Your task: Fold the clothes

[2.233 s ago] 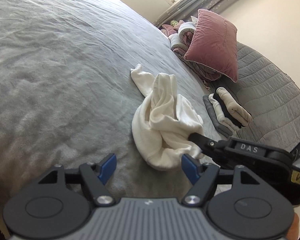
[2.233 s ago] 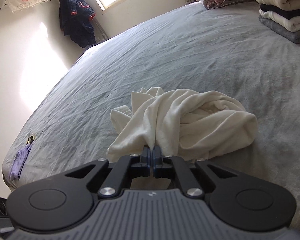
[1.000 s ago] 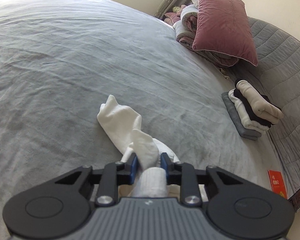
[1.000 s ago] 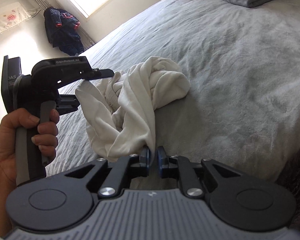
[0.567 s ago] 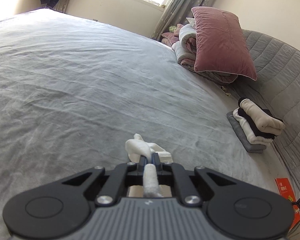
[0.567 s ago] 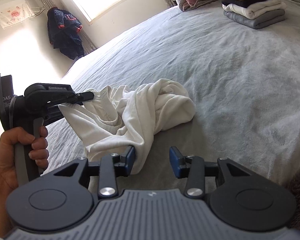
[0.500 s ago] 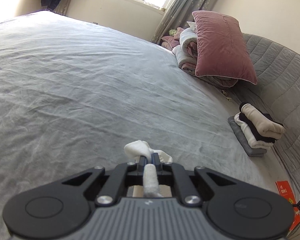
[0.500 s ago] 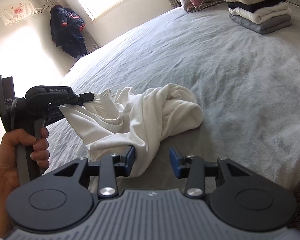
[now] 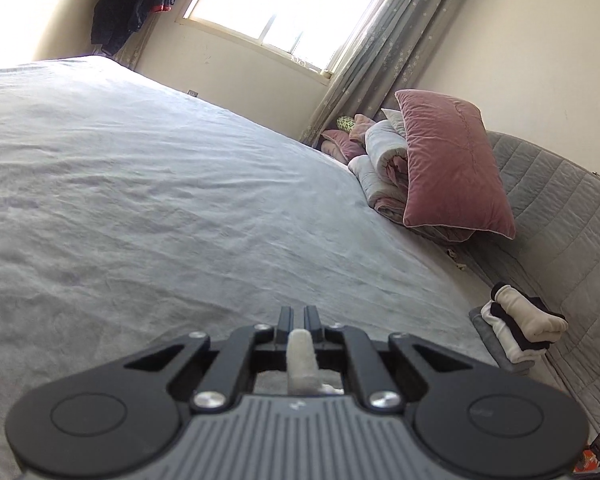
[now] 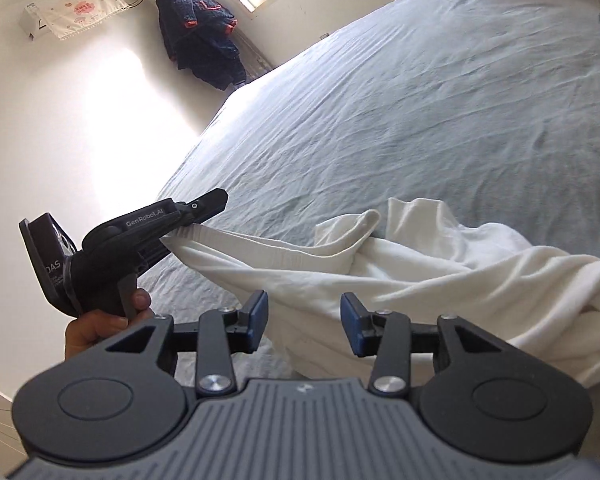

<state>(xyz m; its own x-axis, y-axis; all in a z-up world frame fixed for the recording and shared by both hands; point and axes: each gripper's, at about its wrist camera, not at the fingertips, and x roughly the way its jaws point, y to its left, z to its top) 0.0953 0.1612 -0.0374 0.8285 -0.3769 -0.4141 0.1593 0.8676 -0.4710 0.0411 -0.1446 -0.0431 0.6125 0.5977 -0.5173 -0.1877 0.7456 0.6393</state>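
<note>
A white garment [image 10: 440, 264] lies crumpled on the grey bed [image 10: 420, 100], with one ribbed edge pulled up and out to the left. My left gripper [image 10: 204, 208], held in a person's hand [image 10: 100, 324], is shut on that edge. In the left wrist view the left gripper [image 9: 300, 314] pinches a strip of white cloth [image 9: 300, 356] and the remainder of the garment is hidden below it. My right gripper [image 10: 303, 316] stands open low over the garment. Cloth runs between its blue pads [image 10: 258, 312] without being pressed.
A pink pillow [image 9: 452, 168] leans on rolled quilts [image 9: 380, 156] at the bed's far corner, against a quilted grey headboard [image 9: 560, 220]. A stack of folded clothes [image 9: 516, 332] sits at the right edge. A dark jacket [image 10: 200, 32] hangs by the window.
The right gripper's jaws opened and let go of the garment. The left gripper shut on the garment's edge, lifted and drew it out leftward, stretching the cloth.
</note>
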